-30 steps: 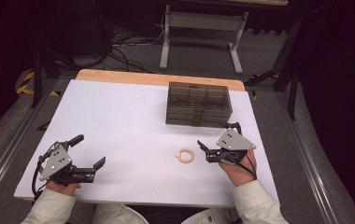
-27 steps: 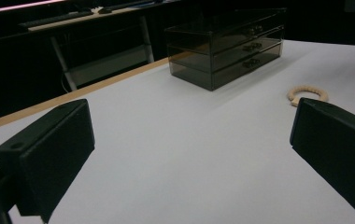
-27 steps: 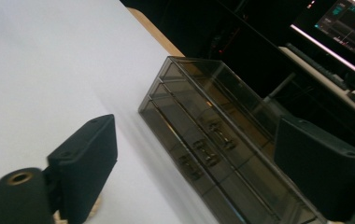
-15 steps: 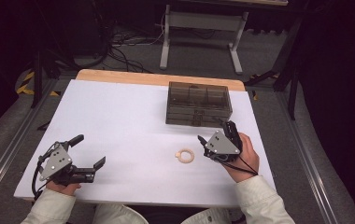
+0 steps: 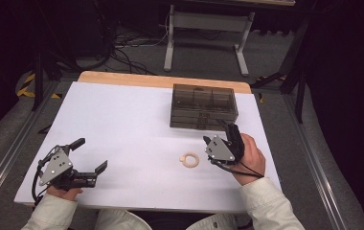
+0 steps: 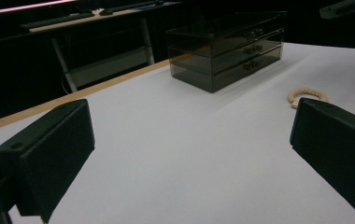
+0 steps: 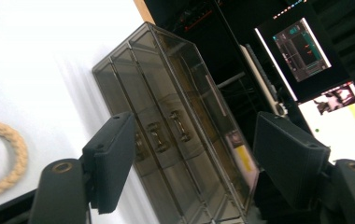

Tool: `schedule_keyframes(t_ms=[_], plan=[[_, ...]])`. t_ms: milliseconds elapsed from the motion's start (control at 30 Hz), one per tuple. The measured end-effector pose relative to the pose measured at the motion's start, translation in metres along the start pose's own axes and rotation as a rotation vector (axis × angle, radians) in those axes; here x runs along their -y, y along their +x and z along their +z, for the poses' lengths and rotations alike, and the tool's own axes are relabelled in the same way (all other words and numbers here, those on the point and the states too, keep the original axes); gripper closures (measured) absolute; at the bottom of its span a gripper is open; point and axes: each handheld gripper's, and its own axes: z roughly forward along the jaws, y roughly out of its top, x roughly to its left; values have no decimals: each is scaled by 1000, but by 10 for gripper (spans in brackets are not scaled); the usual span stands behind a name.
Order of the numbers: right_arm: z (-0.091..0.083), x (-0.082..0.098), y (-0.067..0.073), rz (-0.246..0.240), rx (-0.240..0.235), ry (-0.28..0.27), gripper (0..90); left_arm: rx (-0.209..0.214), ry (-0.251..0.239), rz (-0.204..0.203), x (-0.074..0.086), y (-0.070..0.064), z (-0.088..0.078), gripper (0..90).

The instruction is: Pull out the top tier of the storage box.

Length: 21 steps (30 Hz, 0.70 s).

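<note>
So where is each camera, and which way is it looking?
High view: above the person's side, looking down at the table; forearms and both hand-held grippers show.
Left gripper view: on the left hand-held gripper, facing the drawer box.
Right gripper view: on the tilted right hand-held gripper, facing the drawers.
All share the box and rope ring.

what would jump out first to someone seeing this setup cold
First, the smoky see-through drawer box at the far right of the white table. The right gripper points at its drawer fronts with nothing between its fingers, which have just been closing. A small rope ring lies beside that hand; the left gripper rests open at the near left corner.
</note>
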Motion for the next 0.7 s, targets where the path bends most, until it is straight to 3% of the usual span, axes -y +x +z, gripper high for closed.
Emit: schedule_keyframes(t_ms=[67,167,500,600,633,700], plan=[[2,-1,4,-42,11,12,336,0,-1,-1,0,0,0,8],[4,-1,7,-47,39,17,351,1,-2,0,0,0,0,7],[12,-3,14,-149,93,45,384,0,-3,1,0,0,0,7],[14,-2,15,-159,105,47,392,0,-2,1,0,0,0,7],[14,-2,15,-186,103,56,399,1,-3,1,0,0,0,7],[15,-2,17,-188,120,57,405,0,-2,2,0,0,0,7]])
